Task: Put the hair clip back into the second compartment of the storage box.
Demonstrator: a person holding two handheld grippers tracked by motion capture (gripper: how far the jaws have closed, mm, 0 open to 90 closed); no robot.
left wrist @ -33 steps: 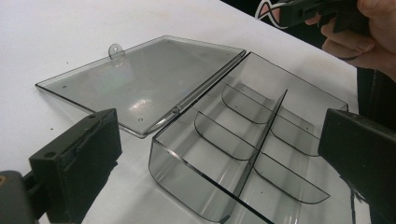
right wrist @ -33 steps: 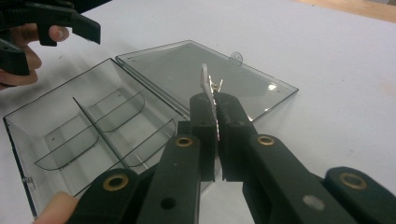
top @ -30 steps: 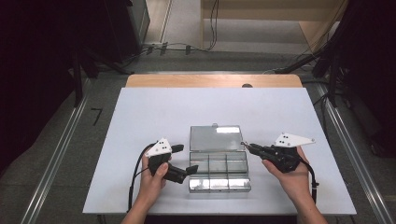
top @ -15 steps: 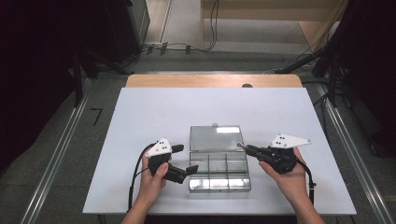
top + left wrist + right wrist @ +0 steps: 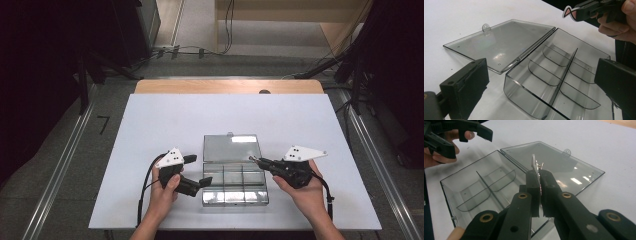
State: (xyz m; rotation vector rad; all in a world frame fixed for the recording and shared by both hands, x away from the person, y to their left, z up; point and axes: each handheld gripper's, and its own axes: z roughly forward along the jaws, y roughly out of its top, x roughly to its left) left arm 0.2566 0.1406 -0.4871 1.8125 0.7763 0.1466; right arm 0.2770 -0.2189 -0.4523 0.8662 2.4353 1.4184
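Observation:
A smoky clear compartment box (image 5: pixel 235 196) lies open on the white table, its lid (image 5: pixel 231 147) folded flat behind it. The dividers (image 5: pixel 564 75) split it into several empty cells. My left gripper (image 5: pixel 198 170) stands open at the box's left end, its jaws wide apart (image 5: pixel 541 66) with the box's corner between them and untouched. My right gripper (image 5: pixel 255 160) is shut on a small flat white piece (image 5: pixel 568 12) with a red and black curve on it. That piece (image 5: pixel 533 163) shows edge-on between the pads and hangs above the box's right rear corner.
The white table top (image 5: pixel 165 120) spreads wide around the box. A wooden strip (image 5: pixel 225 86) runs along its far edge. Metal rails (image 5: pixel 60 165) flank the table on the floor. Cables trail from both grippers toward the front edge.
My right gripper has crept a little to the left, toward the box, with the white piece still in it. The left gripper has stayed where it was.

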